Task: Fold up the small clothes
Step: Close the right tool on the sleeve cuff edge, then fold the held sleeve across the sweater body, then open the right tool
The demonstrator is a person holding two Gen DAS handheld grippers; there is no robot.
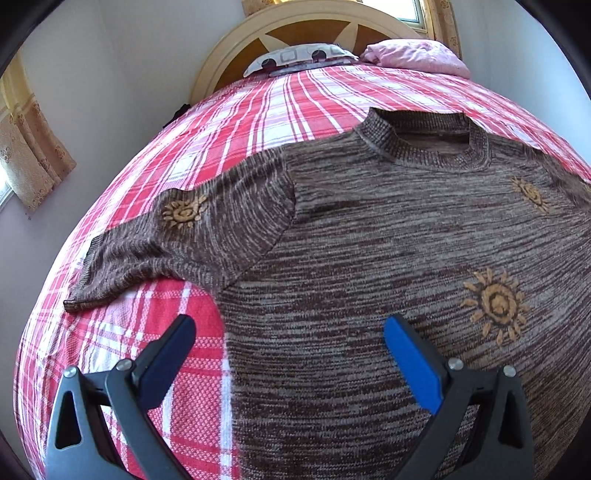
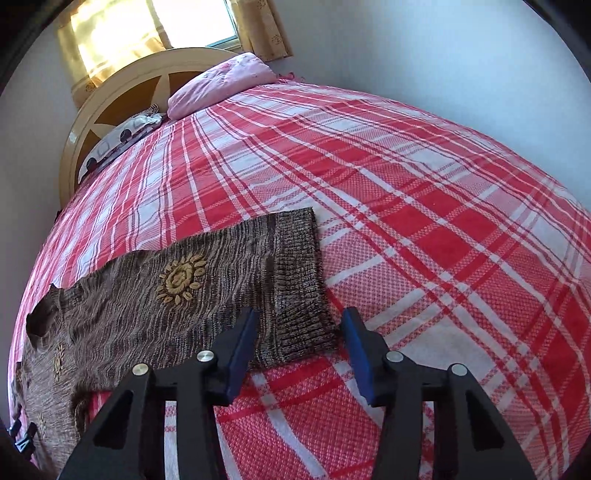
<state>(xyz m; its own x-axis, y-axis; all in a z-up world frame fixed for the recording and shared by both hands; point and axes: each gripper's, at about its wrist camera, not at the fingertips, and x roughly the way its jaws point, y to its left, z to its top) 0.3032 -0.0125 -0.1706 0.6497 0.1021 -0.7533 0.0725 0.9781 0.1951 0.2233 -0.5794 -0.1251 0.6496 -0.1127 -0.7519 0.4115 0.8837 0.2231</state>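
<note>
1. A brown marled knit sweater (image 1: pixel 388 236) is being displayed flat, front up, on a bed covered by a red-and-white plaid bedspread (image 1: pixel 236 122).
2. Tan embroidered sun motifs (image 1: pixel 495 304) are being shown on the chest and on both sleeves.
3. In the left wrist view, one sleeve (image 1: pixel 177 240) is being seen spread out sideways over the plaid, with its cuff lying at the far left.
4. The left gripper (image 1: pixel 290 334) is being held above the sweater's side edge with its fingers (image 1: pixel 412 362) wide apart; one finger is being seen over the bedspread and the other over the knit body. Nothing is being pinched.
5. In the right wrist view, the other sleeve (image 2: pixel 207 280) is being seen extended across the plaid, ending in a ribbed cuff (image 2: pixel 299 284).
6. The right gripper (image 2: pixel 299 326) is being positioned astride the near end of that cuff, with the cuff lying between its fingers (image 2: pixel 240 350). The fingers are being kept partly apart, and no pad is being seen pressing on the knit.
7. A pink pillow (image 2: pixel 221 85) and a patterned pillow (image 2: pixel 118 138) are being noted at the cream headboard (image 2: pixel 122 79), well apart from the sweater.
8. Patterned curtains (image 2: pixel 258 26) are being noted at the window behind the headboard.
</note>
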